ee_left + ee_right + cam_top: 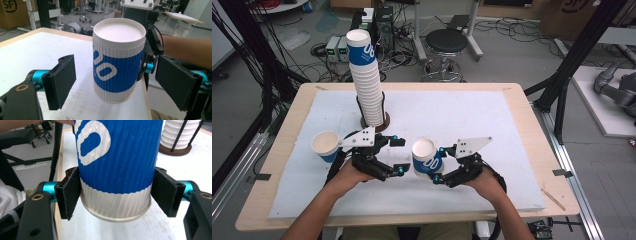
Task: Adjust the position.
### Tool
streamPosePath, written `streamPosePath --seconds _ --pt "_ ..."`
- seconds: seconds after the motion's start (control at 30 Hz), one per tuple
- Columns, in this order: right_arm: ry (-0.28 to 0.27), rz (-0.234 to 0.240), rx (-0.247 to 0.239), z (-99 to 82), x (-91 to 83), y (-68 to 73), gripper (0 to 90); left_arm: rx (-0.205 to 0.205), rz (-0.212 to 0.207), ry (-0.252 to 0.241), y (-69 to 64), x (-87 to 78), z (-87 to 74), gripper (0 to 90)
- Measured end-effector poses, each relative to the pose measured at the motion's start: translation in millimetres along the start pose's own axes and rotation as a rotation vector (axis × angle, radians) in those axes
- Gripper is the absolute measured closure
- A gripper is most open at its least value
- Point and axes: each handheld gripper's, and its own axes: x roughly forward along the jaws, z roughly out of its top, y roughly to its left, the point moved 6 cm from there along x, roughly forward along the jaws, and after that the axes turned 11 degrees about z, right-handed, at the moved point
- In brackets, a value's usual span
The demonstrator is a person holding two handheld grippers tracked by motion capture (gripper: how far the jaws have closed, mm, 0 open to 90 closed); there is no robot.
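While clamping cup [116,170], right tool [116,195]; left tool [117,85] wide.

Even, diffuse overhead light keeps all three views bright. In the high view the white table mat [492,115] is pale and nearly shadowless, with only soft shade under the grippers; detail is soft and pixelated throughout. In the left gripper view the paper cup [117,60] is sharp and its inside washes out white, while the background toward 12 o'clock blurs. In the right gripper view the cup stack [178,132] at 1 o'clock glares.
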Motion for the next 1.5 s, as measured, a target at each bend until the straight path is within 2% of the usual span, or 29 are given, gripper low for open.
streamPosePath --seconds 0.13,0.23,0.57,0.77,0.93,1.17,1.23,1.5 --pt "0.045 0.003 0.001 -2.6 -0.4 -0.8 28.6 0.006 -0.004 0.029 -1.5 -0.8 0.7 16.8" --pt "0.096 -0.006 -0.016 -3.4 -0.5 -1.5 28.6 0.016 0.004 0.054 -1.4 0.1 1.4 16.8" --pt "0.266 0.003 -0.07 -1.2 6.3 -0.5 28.6 0.053 -0.017 0.152 -6.1 8.8 -1.0 16.8" --pt "0.32 0.017 -0.089 2.3 9.1 0.1 28.6 0.093 -0.027 0.221 -8.0 13.0 -2.7 16.8" --pt "0.361 0.016 -0.105 3.8 9.0 0.5 28.6 0.109 -0.038 0.253 -8.6 15.1 1.2 16.8" --pt "0.42 0.026 -0.127 4.9 13.3 2.3 28.6 0.147 -0.06 0.355 -10.7 21.7 -1.5 16.9" --pt "0.441 0.028 -0.131 3.9 15.1 2.9 28.6 0.152 -0.066 0.388 -11.6 24.3 -2.9 17.1" --pt "0.504 0.027 -0.153 6.0 19.1 4.9 28.6 0.165 -0.083 0.466 -14.1 34.0 -6.8 17.8"
